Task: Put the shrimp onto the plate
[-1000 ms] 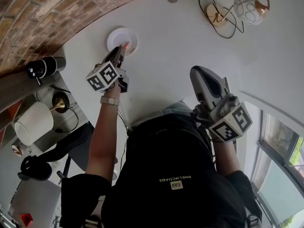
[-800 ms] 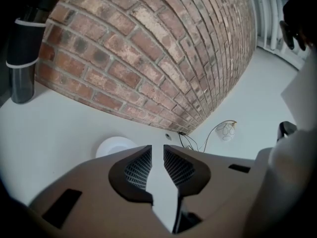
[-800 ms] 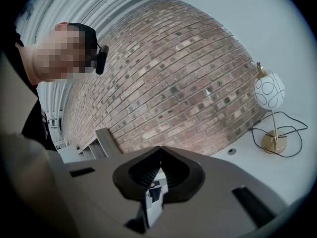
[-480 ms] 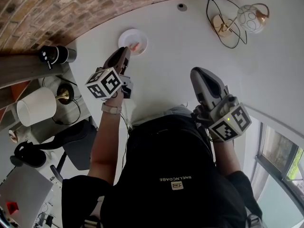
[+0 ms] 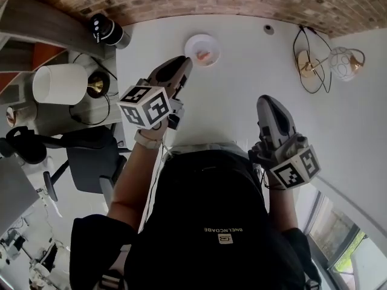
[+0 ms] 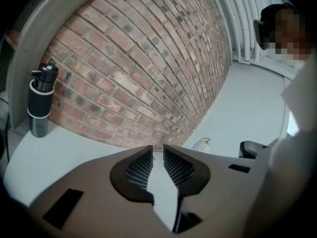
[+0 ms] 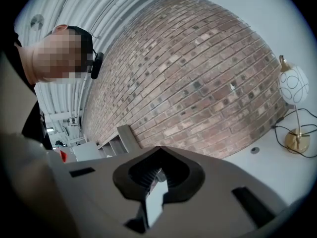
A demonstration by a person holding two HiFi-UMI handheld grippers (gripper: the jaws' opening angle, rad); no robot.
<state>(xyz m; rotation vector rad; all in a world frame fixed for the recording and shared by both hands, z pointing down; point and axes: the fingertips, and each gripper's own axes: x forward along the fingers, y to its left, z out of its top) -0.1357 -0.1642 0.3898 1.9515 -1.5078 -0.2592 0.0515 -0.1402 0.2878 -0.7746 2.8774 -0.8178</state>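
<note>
In the head view a small white plate [image 5: 193, 40] sits at the far middle of the white table, with the orange shrimp [image 5: 204, 55] lying on it. My left gripper [image 5: 183, 63] hovers short of the plate, to its lower left. In the left gripper view [image 6: 158, 148] its jaws stand a narrow gap apart with nothing between them, and neither plate nor shrimp shows there. My right gripper [image 5: 265, 100] is held back on the right, far from the plate. Its jaws meet at the tips in the right gripper view [image 7: 157, 150] and hold nothing.
A brick wall runs behind the table. A black bottle [image 5: 107, 29] [image 6: 39, 100] stands at the far left. A globe lamp on a brass foot [image 5: 338, 62] [image 7: 293, 90] with black cables is at the far right. A white-shaded lamp [image 5: 59, 83] stands on the left.
My left gripper held the shrimp over the plate a second ago; now the shrimp lies on the plate and the gripper has drawn back toward me. The right gripper has kept still.
</note>
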